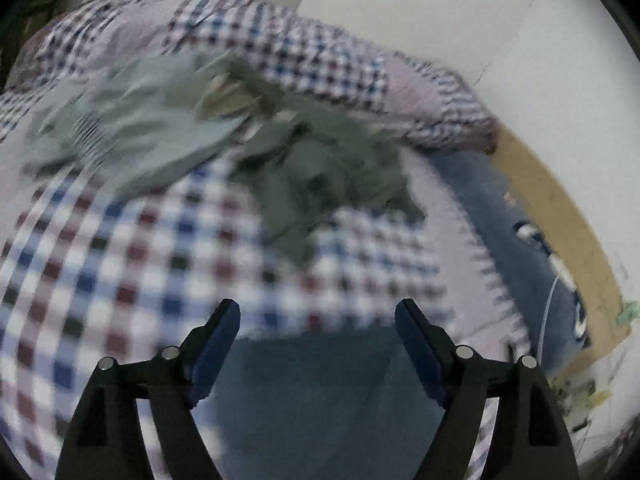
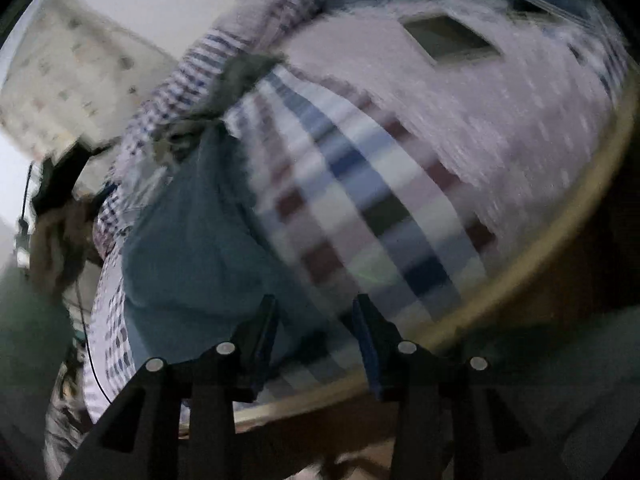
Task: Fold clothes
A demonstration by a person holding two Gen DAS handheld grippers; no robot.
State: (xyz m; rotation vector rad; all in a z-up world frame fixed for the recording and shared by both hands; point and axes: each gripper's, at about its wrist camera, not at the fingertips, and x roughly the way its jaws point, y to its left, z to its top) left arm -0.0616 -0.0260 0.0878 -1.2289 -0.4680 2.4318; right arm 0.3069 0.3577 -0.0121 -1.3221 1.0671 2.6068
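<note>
- You have no text you can read in either view: both are blurred.
- On the dark blue cloth [image 1: 536, 216] at the right of your left wrist view there are white marks, perhaps a print, too smeared to make out as letters.

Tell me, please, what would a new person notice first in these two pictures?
First, the checked bedsheet in white, blue and dark red, filling most of both views. On it, in the left wrist view, a crumpled olive-green garment lies in the middle, beside a pale grey-green garment. Nearest, a blue garment lies below the open left gripper.
</note>
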